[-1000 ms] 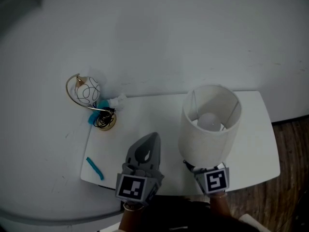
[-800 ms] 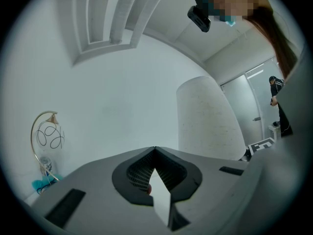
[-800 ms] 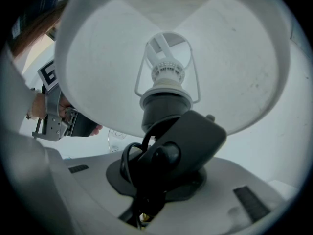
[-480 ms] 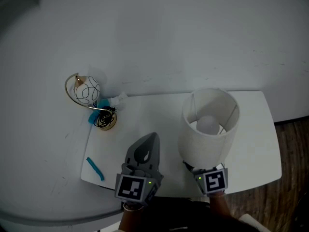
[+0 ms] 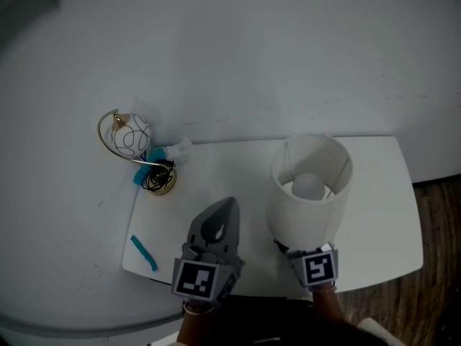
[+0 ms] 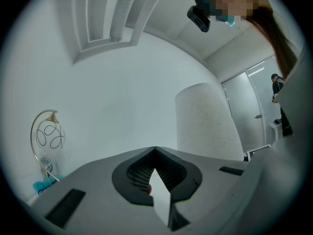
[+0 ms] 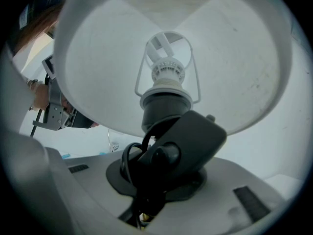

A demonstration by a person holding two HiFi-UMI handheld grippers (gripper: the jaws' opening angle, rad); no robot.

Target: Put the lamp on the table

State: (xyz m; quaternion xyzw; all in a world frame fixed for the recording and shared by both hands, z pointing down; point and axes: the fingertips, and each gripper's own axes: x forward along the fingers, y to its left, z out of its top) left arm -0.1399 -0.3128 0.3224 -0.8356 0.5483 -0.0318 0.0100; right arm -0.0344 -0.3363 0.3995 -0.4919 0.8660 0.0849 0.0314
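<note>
The right claw [image 7: 161,163] is clamped on the black base of the white drum-shaded lamp [image 7: 168,58] — a black cord [image 7: 128,160] loops beside the grip. The lamp stands upright over the right part of the white rectangular counter [image 5: 216,171], its bulb [image 5: 308,186] showing inside the shade; whether the base touches the top I cannot tell. The left claw [image 6: 155,153] is closed and empty, near the counter's front edge. At the left end — a gold-wire ornament with a white globe [image 5: 128,137] and a teal strip [image 5: 142,251].
</note>
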